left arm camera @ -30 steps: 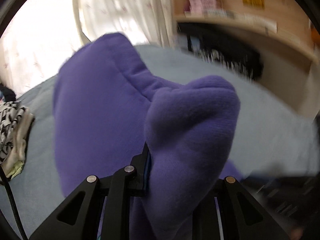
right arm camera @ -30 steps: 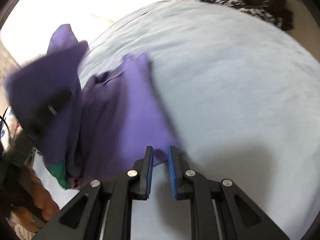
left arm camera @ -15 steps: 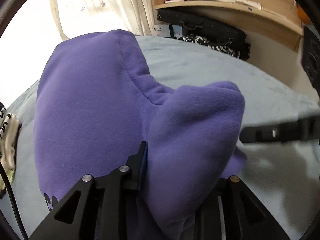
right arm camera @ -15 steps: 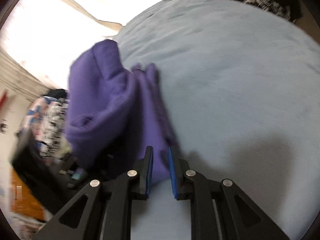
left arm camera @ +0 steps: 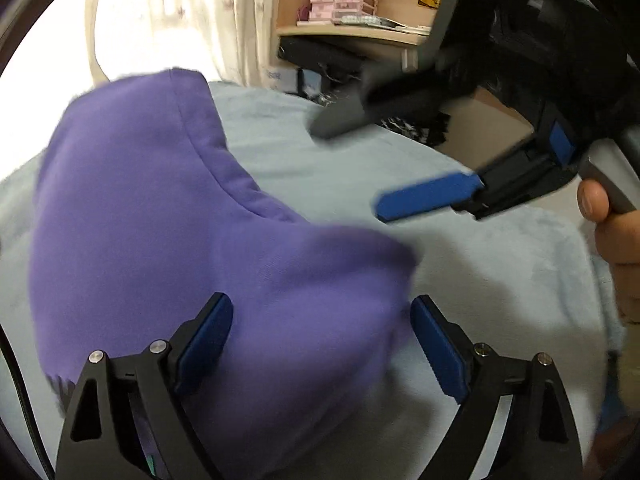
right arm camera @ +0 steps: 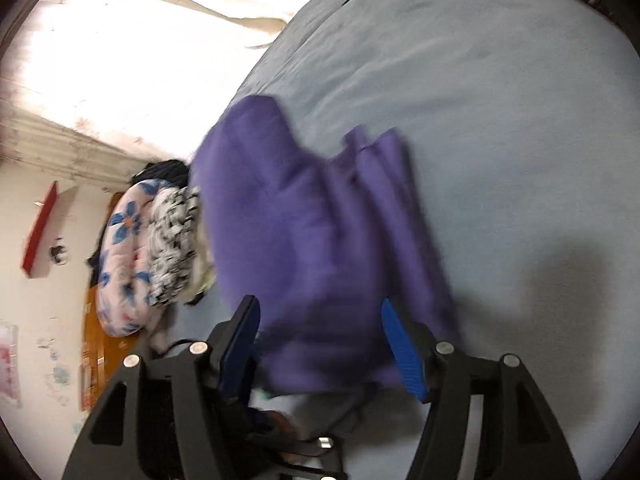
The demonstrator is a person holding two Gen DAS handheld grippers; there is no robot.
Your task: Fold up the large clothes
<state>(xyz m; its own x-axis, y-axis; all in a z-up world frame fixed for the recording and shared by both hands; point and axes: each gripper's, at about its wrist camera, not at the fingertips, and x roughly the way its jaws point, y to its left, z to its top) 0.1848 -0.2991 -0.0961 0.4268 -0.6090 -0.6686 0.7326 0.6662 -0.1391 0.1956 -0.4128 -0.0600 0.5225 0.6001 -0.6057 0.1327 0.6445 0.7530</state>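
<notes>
purple garment (right arm camera: 304, 240) between spread right gripper (right arm camera: 320, 344)

Soft purple fleece garment (left arm camera: 168, 240) motion-blurred at its edges, lower part cut off behind my left gripper (left arm camera: 322, 344). Shelf's small pink boxes (left arm camera: 340, 6) unreadable.

The left gripper (left arm camera: 322, 340) stood with its jaws spread wide. The right gripper (right arm camera: 320, 344) was likewise agape, seen from the left wrist at far right, held in a hand (left arm camera: 612, 240) by its grey grip.
</notes>
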